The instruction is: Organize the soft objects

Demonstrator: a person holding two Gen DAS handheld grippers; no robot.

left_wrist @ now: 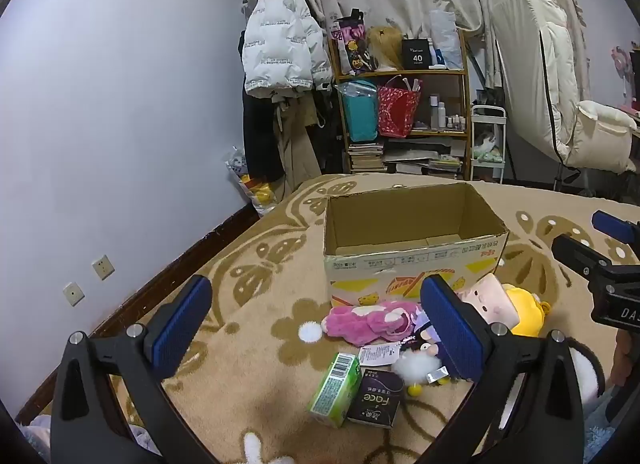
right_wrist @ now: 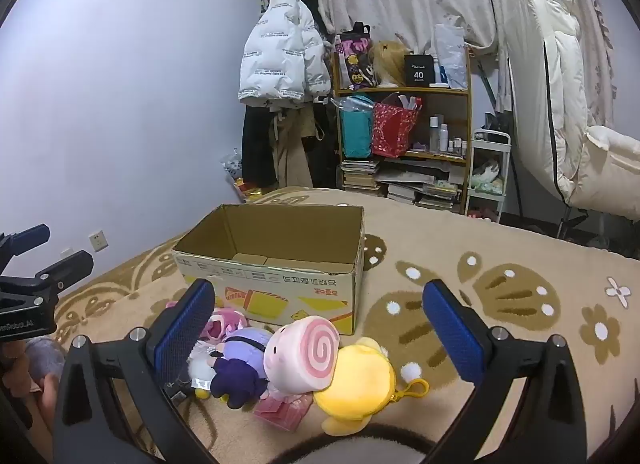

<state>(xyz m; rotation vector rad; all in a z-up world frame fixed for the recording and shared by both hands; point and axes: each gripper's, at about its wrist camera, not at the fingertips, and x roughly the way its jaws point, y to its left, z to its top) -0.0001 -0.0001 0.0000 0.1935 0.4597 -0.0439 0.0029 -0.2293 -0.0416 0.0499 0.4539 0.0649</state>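
Note:
An open empty cardboard box [left_wrist: 412, 264] [right_wrist: 276, 284] stands on the patterned bed cover. In front of it lie soft toys: a pink plush [left_wrist: 368, 322] [right_wrist: 220, 324], a purple doll [right_wrist: 240, 368], a pink swirl-roll plush [right_wrist: 304, 356] [left_wrist: 490, 302] and a yellow plush [right_wrist: 356, 384] [left_wrist: 524, 312]. My left gripper [left_wrist: 316, 328] is open and empty, above and in front of the toys. My right gripper [right_wrist: 320, 336] is open and empty, hovering over the swirl-roll plush. The right gripper also shows at the right edge of the left wrist view [left_wrist: 600, 252].
A green carton [left_wrist: 335, 390] and a dark "Face" box [left_wrist: 376, 400] lie near the toys, with a pink packet [right_wrist: 284, 410]. A shelf [left_wrist: 404, 104] with bags and books, a hanging white jacket [left_wrist: 280, 52] and a cream chair [right_wrist: 572, 124] stand beyond the bed.

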